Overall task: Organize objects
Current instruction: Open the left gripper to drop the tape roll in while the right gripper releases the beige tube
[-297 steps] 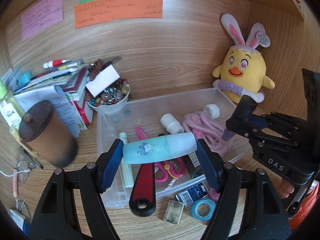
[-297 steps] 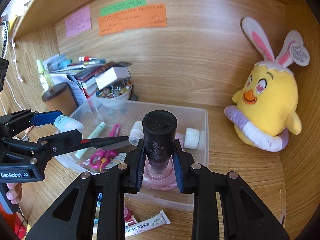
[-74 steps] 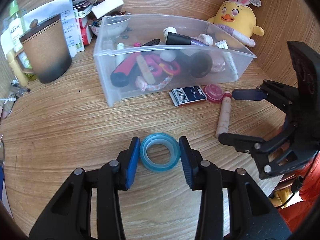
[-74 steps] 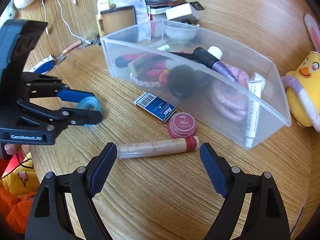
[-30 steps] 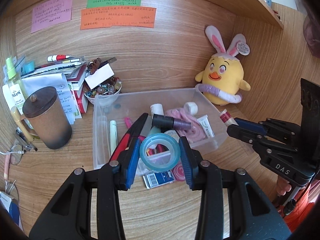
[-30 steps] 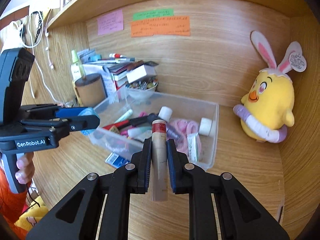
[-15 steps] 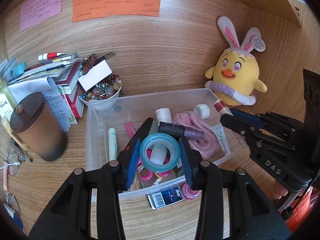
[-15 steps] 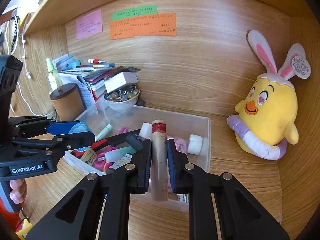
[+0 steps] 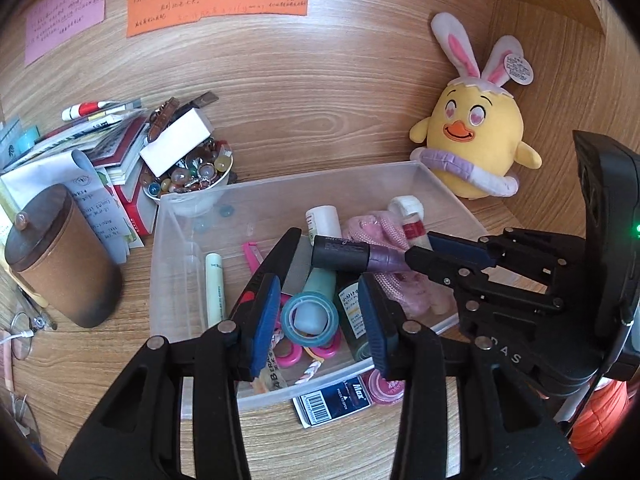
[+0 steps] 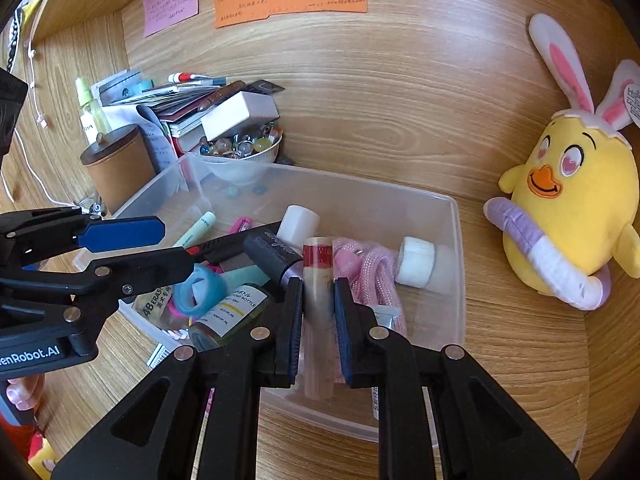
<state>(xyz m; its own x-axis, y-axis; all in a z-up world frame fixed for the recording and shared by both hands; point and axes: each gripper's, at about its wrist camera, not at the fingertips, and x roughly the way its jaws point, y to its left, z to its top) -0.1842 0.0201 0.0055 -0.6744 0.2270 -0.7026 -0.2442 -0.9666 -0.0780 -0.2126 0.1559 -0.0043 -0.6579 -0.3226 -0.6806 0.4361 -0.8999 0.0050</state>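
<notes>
Inside the clear bin (image 9: 436, 196), the blue tape roll (image 9: 310, 319) lies on the clutter between your left gripper's (image 9: 318, 322) released jaws. Your right gripper (image 10: 318, 308) has its jaws clenched on a red-capped tube (image 10: 318, 276) above the bin, beside the pink rope (image 10: 370, 270).

Both wrist views look down, close, at the clear bin (image 9: 188, 216) (image 10: 452, 216), perhaps from opposite sides.

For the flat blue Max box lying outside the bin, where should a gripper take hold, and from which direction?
Judging from the left wrist view, grip the blue Max box across its two long edges from straight above. It lies flat on the desk, close against the clear bin with the pink round case alongside, so side approaches look crowded.
</notes>
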